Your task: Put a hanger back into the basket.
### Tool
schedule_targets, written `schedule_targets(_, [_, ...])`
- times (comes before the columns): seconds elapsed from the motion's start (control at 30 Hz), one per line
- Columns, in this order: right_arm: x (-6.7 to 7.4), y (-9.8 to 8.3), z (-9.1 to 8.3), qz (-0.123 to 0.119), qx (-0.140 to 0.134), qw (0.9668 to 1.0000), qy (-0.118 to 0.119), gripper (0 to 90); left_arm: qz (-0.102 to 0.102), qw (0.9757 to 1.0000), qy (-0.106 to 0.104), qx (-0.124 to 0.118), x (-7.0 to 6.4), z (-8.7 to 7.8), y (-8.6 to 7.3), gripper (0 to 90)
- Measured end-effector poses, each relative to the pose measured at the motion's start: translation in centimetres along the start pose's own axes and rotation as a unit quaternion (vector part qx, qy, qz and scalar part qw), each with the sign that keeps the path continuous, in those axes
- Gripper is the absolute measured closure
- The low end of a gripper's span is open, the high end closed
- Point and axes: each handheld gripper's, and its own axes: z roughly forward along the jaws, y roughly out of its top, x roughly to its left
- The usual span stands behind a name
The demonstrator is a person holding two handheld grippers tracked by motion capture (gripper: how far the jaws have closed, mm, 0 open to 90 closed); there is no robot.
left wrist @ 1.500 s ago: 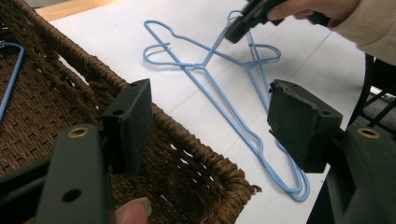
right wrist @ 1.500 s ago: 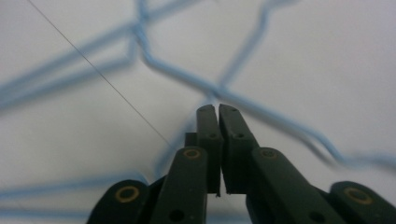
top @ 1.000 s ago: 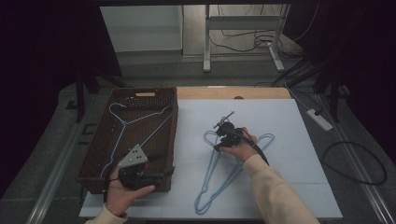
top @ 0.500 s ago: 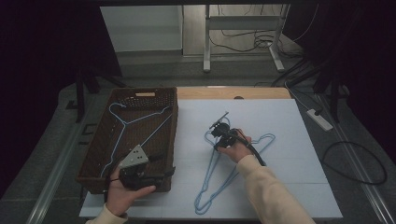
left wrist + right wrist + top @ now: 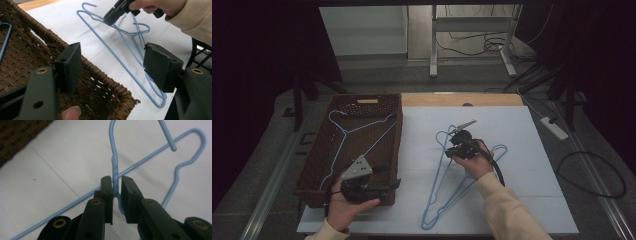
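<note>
Now, starting from the white foam-board tabletop, I see the brown woven wicker basket at nine o'clock on it, with one pale blue wire coat hanger already lying inside. Two more blue wire hangers lie crossed near the middle of the board, reaching down towards six o'clock. My right gripper has just been closing: a second ago its jaws stood apart over the upper hanger, and now, in the right gripper view, its pads pinch the twisted neck just below the hook. Compared with the earlier high view, that hand sits a little up and towards twelve o'clock, so I judge the hanger is starting to lift off the one beneath. That means the grasp is made and the carry to the basket comes next. My left gripper waits at the basket's near corner, at seven o'clock, jaws spread wide with nothing between them.
</note>
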Motion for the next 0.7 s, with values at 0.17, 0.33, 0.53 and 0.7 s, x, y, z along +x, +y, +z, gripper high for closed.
schedule_targets(0.17, [0.0, -0.8, -1.5, 0.002, -0.031, 0.9995, 0.002, 80.5, 0.004, 1.0000, -0.005, 0.004, -0.4, 0.6, 0.3, 32.0])
schedule_targets(0.33, [0.1, -1.5, -2.6, 0.004, -0.057, 0.9984, 0.004, 80.6, 0.005, 0.9998, -0.013, 0.012, -0.9, 1.5, 0.8, 31.8])
schedule_targets(0.53, [0.1, -1.9, -3.1, 0.004, -0.075, 0.9971, 0.011, 80.7, 0.007, 0.9995, -0.023, 0.019, -1.6, 2.7, 1.7, 31.8])
schedule_targets(0.7, [0.2, -2.1, -3.4, -0.004, -0.088, 0.9961, 0.005, 85.7, 0.002, 0.9988, -0.035, 0.035, -2.2, 4.2, 2.3, 31.5])
